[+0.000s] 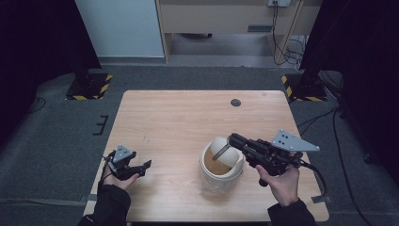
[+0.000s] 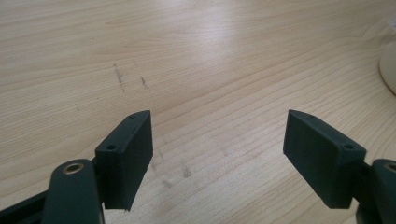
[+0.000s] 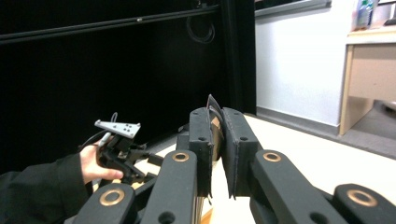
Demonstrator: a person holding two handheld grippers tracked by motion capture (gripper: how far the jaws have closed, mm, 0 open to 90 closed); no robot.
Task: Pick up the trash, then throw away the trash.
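**R gripper clamped on thin flap at bin mouth; L gripper wide open, idle**

R gripper (image 1: 231, 140), held in the person's right hand (image 1: 281, 181), points left-forward over the table's near right part. In the right gripper view its jaws are pressed almost together w/ a thin dark-edged piece (image 3: 213, 108) pinched between them, tip sticking up above the pads. From the high view that piece (image 1: 221, 152) slants down from the jaw tips into the open top of a cream-coloured bin (image 1: 217, 181), which stands upright on the table, near front edge, right of centre. Brownish inside; can't tell what the piece is exactly – looks like the bin's swing flap.

L gripper (image 1: 143, 165) sits low at the near left of the table (image 1: 179, 117), in the left hand (image 1: 118, 180), well apart from the bin. Left gripper view: jaws spread wide, nothing between them, bare wood w/ a few pencil-like marks (image 2: 121, 77) below. Bin's pale edge (image 2: 388, 65) just at that view's right border.

Small dark round disc (image 1: 235, 102) at table's far edge.
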